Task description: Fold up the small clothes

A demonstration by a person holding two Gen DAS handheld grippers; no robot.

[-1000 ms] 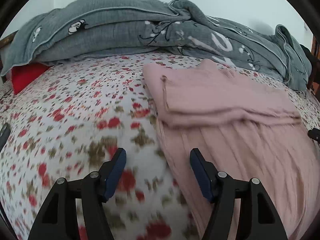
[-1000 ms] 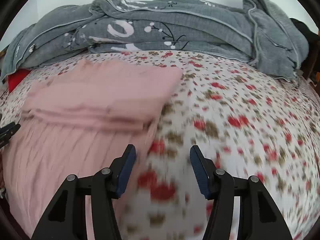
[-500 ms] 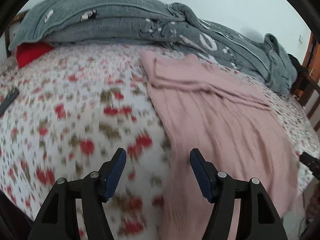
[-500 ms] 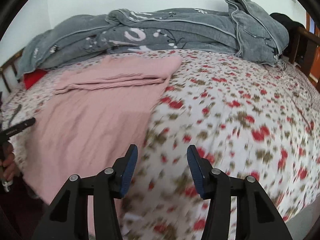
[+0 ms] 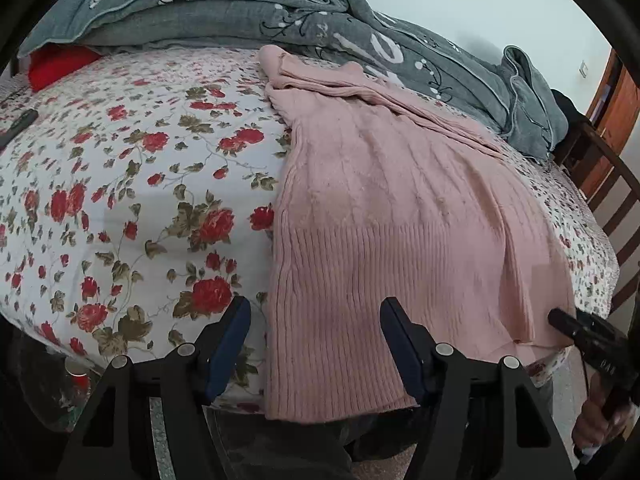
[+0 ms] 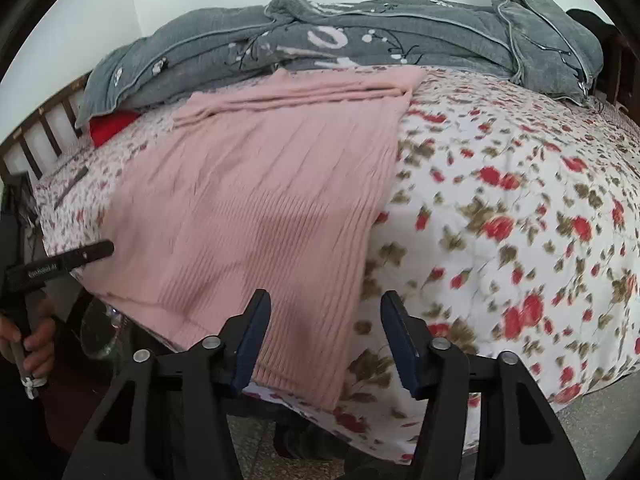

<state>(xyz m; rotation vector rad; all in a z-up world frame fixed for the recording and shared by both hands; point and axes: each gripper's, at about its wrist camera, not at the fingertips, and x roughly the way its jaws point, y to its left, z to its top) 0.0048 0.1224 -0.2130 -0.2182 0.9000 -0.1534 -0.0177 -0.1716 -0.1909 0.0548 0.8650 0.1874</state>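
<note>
A pink knit sweater (image 5: 384,208) lies flat on the floral bed sheet (image 5: 132,200), sleeves folded across its far end, ribbed hem hanging at the bed's near edge. It also shows in the right wrist view (image 6: 256,208). My left gripper (image 5: 316,344) is open and empty, just in front of the hem's left corner. My right gripper (image 6: 324,336) is open and empty, in front of the hem's right corner. Each gripper shows at the edge of the other's view, the right gripper (image 5: 584,336) and the left gripper (image 6: 60,264).
A grey quilt (image 5: 280,12) is heaped along the far side of the bed, with a red pillow (image 5: 60,64) under its left end. A wooden bed frame (image 5: 600,160) stands at the right. A dark slim object (image 5: 18,124) lies on the sheet at the far left.
Both grippers have pulled back from the sleeves at the far end to the near edge of the bed. The sweater's hem now lies just before them. Both stayed open.
</note>
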